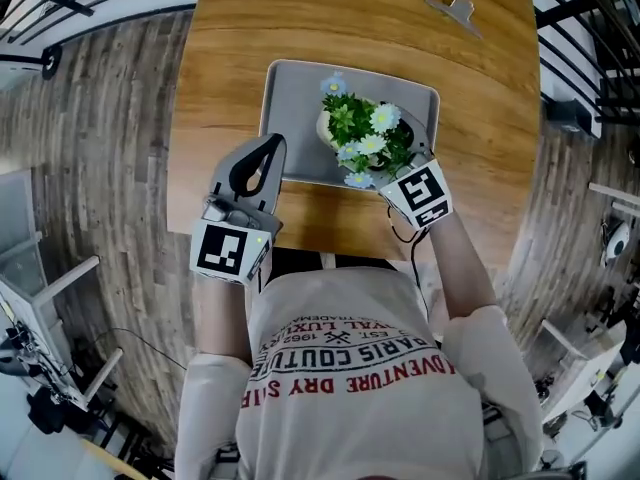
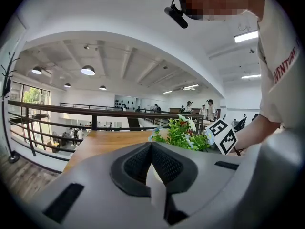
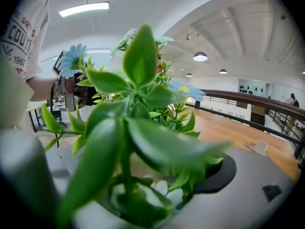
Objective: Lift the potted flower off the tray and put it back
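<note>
Wooden tabletop on a railed mezzanine. Right tool stands wide round the potted flower, seemingly gripping the pot. Left tool is pinched together, empty, at the grey tray's near edge. Plant is over the tray: lift unstarted, or return nearly done. Foliage hides pad contact and the pot base.

a wooden table with rounded corners is shown from above. a grey rectangular tray is laid flat on it, toward the person's side of the top. a small grey flat object is set near the far edge, well apart from the tray.
</note>
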### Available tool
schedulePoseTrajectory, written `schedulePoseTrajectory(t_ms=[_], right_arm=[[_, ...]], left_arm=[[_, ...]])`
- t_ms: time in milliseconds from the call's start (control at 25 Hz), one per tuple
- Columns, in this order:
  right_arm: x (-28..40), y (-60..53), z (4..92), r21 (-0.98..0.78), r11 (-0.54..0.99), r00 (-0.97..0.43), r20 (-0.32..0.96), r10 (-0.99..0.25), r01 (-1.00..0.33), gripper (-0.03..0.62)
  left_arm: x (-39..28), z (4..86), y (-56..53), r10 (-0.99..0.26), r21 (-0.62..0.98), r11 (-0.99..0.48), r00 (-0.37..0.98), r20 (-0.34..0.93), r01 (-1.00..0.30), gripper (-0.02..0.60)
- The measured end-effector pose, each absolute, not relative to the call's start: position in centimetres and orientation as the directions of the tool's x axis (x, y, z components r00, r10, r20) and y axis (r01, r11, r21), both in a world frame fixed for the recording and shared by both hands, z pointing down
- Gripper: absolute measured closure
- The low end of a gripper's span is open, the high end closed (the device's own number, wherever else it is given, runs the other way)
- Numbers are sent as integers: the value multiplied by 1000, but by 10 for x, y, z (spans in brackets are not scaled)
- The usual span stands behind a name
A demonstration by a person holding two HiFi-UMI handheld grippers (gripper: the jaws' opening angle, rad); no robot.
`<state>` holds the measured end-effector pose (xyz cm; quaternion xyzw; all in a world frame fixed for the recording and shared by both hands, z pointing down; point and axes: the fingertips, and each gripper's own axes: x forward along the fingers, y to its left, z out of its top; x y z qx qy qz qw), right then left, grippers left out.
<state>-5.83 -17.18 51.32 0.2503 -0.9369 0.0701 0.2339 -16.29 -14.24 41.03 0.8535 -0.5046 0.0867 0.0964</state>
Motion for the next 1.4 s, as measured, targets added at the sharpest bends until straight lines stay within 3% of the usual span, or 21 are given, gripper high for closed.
schedulePoseTrajectory(t_ms=[560,920,1400], right_arm=[[-86,-177,579,-49,925,-802,517,-300,-377,109],[-88,-174,593,-55,928,-808,512,-291,-369,109],[-79,-173,578,-38,896,-795,478,-372,-443,109]], left_arm=[[-172,463,-141,-855,121,-378,396,335,-918,569],[-167,483,-133,-846,139,-348,375,379,-927,569],[-145,484,-114,-839,132,-364,386,384,-922,569]])
